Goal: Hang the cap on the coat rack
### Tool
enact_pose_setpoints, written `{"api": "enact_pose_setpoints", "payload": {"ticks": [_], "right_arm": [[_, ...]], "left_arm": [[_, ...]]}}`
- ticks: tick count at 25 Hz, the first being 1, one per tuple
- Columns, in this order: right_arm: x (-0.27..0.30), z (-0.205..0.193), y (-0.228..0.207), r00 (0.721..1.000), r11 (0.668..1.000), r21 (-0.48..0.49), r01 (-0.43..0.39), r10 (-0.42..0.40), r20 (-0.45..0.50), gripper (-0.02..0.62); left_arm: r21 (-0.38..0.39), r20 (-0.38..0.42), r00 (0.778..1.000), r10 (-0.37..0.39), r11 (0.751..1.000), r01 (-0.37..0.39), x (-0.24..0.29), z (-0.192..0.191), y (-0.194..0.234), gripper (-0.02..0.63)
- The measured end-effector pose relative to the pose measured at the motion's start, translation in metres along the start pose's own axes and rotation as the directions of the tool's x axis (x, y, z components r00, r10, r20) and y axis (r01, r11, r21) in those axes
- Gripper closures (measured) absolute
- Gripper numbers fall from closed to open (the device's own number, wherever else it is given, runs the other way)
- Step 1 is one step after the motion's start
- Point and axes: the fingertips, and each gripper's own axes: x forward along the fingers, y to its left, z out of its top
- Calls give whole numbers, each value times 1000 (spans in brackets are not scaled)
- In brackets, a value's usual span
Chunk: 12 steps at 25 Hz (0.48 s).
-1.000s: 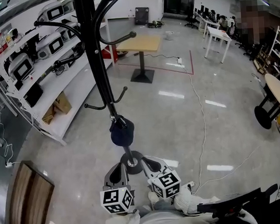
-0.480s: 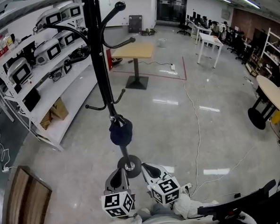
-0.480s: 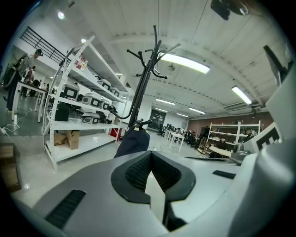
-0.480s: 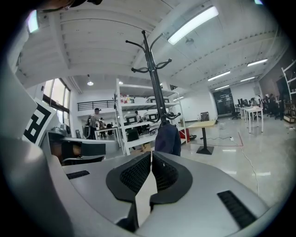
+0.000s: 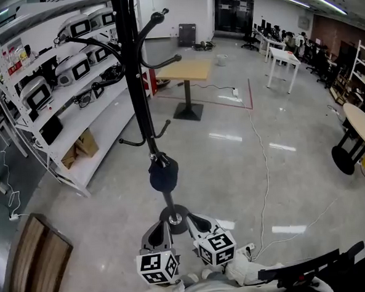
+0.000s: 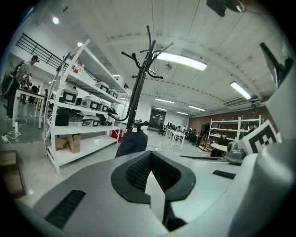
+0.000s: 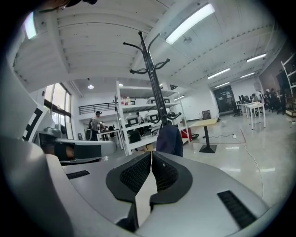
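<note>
One table, shelving near coat rack

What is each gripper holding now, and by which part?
Nothing is held. The left gripper and the right gripper are both shut and empty. The dark cap hangs on the coat rack, apart from both.

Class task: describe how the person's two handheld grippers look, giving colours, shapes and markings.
The left gripper and right gripper both have smooth grey shells with black ribbed pads set in a V-shaped recess. Each carries a white cube printed with black square markers. The person's sleeve looks white.
</note>
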Motion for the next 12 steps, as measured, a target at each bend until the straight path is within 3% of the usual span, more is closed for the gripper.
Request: {"api": "enact_pose_setpoints", "payload": {"ticks": [4, 9, 12], "right_arm": [[0, 3, -1, 1000, 1000, 3, -1, 1, 9, 575], [-3, 2, 5, 1000, 997, -79, -8, 8, -2, 581], [-7, 0, 6, 1000, 997, -79, -14, 13, -6, 581]], "left_arm": [[5, 2, 1000, -1, 1000, 1, -2, 2, -3, 604], [2, -2, 1000, -4, 1000, 4, -3, -1, -2, 603], [0, -3, 1000, -12, 1000, 12, -4, -3, -7, 604]]}}
